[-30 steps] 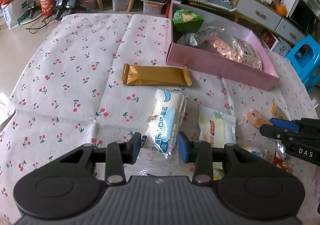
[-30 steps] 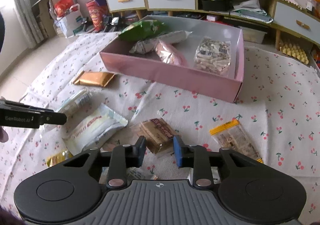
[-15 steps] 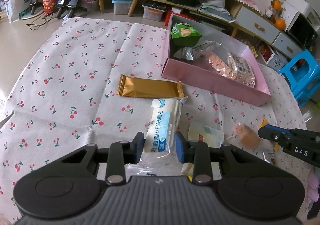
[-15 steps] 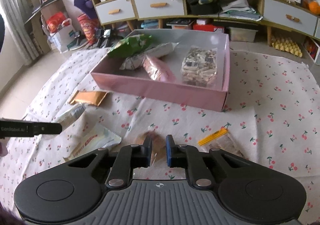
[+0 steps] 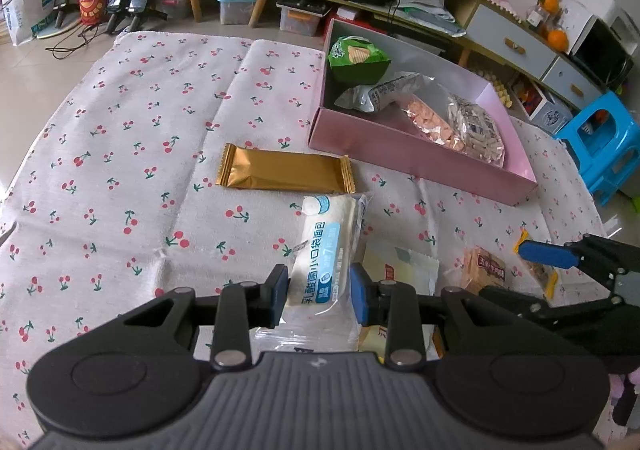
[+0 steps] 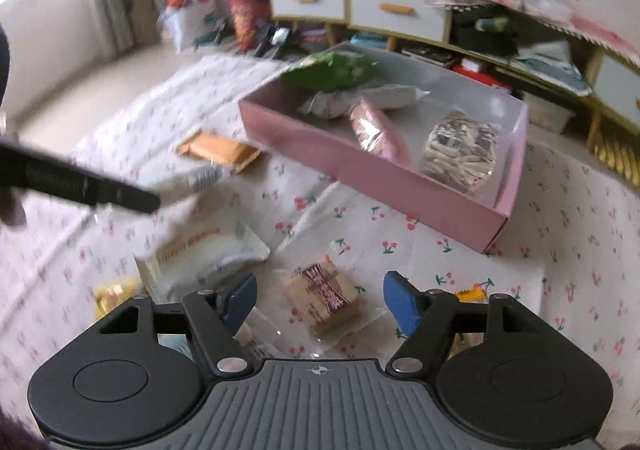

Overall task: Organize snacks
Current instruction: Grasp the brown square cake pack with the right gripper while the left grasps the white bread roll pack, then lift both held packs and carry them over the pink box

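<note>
The left claw (image 5: 319,292) pinches the white bread pack (image 5: 326,256) at lower centre; lift it clear, then carry it to the pink box (image 5: 420,161) at upper right. The right claw (image 6: 318,300) is opening, its pads off the brown cracker pack (image 6: 324,296) lying between them. Wrappers are crinkly, slippery film; the box is stiff card.

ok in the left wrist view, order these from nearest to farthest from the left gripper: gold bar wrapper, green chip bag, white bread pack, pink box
1. white bread pack: between the left gripper pads, gripped.
2. gold bar wrapper: on the cloth just beyond the bread pack.
3. pink box: farther back, to the right.
4. green chip bag: at the box's far left corner.
</note>
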`<state>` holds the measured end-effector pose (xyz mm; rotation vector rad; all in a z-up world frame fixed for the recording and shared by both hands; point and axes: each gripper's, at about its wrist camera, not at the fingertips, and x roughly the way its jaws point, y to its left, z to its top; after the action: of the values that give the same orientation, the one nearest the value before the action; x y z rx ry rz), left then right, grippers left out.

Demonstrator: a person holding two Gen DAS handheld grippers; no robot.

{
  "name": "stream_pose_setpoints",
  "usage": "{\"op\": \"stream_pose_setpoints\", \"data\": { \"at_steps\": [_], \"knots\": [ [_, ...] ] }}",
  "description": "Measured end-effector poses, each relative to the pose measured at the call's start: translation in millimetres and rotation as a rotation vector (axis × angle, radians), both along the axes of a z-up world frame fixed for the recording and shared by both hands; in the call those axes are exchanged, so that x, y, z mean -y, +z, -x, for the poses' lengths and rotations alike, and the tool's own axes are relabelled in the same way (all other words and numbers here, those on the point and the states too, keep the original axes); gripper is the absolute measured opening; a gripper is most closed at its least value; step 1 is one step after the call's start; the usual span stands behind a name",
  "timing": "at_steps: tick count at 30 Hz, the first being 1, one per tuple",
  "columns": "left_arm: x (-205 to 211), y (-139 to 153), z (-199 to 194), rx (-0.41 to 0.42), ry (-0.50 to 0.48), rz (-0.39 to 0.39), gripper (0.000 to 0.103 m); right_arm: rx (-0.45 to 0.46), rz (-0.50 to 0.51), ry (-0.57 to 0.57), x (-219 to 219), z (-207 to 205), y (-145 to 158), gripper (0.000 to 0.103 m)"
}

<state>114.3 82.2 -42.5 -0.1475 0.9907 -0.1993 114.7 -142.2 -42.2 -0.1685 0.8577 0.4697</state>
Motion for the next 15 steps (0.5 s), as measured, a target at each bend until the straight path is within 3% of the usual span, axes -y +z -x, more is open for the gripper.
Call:
{"op": "stream_pose_setpoints", "data": {
  "at_steps": [4,7,10,15],
  "knots": [
    [1.2,0.5,-0.4,0.004,0.003,-0.005,0.030,-0.005,0.059,0.007,-4.3,-7.3,-13.0,0.070],
    [2.0,1.4,-1.3,0.007,0.005,-0.005,0.030,-0.003,0.104,0.005,-7.5,-10.3,-23.3,0.064],
    [1.9,1.9,-2.2,0.007,0.008,-0.001,0.030,-0.006,0.081,0.025,-8.5,-10.7,-22.6,0.042],
    [1.4,3.9,-2.9,0.010,0.014,0.011,0.029,-0.007,0.086,0.041,-12.9,-9.9,-19.8,0.041]
  ]
}}
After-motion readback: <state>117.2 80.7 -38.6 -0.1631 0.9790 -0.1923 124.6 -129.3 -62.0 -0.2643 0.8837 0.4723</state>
